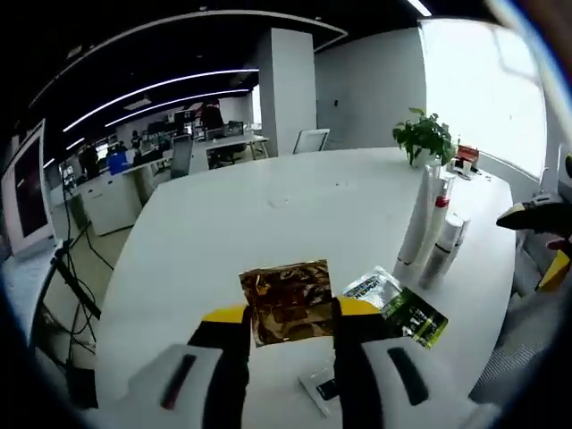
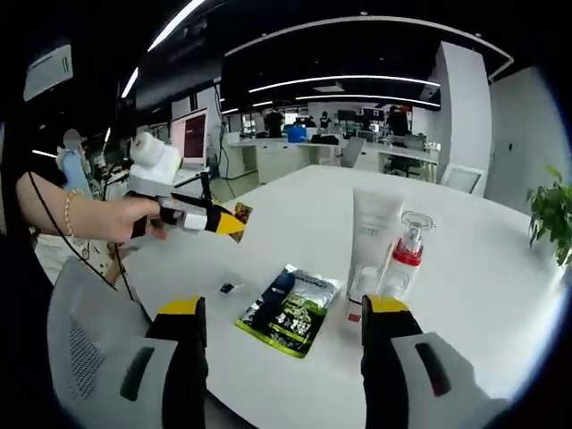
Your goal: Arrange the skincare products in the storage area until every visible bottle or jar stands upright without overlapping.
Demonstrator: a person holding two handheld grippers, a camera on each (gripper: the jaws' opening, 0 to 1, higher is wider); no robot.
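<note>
white tube: tall, upright on the table, just beside the bottle
spray bottle: clear cap, red collar, upright
green packet: lying flat near the tube
gold packet: brown-gold foil, between the left jaws

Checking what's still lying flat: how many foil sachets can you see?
2. A gold-brown foil sachet is gripped by the left claw; a green-and-black foil sachet lies flat on the white table. Others may be hidden.

Your white table, upright tube and pump bottle, green sachet flat, potted plant at your far edge.
</note>
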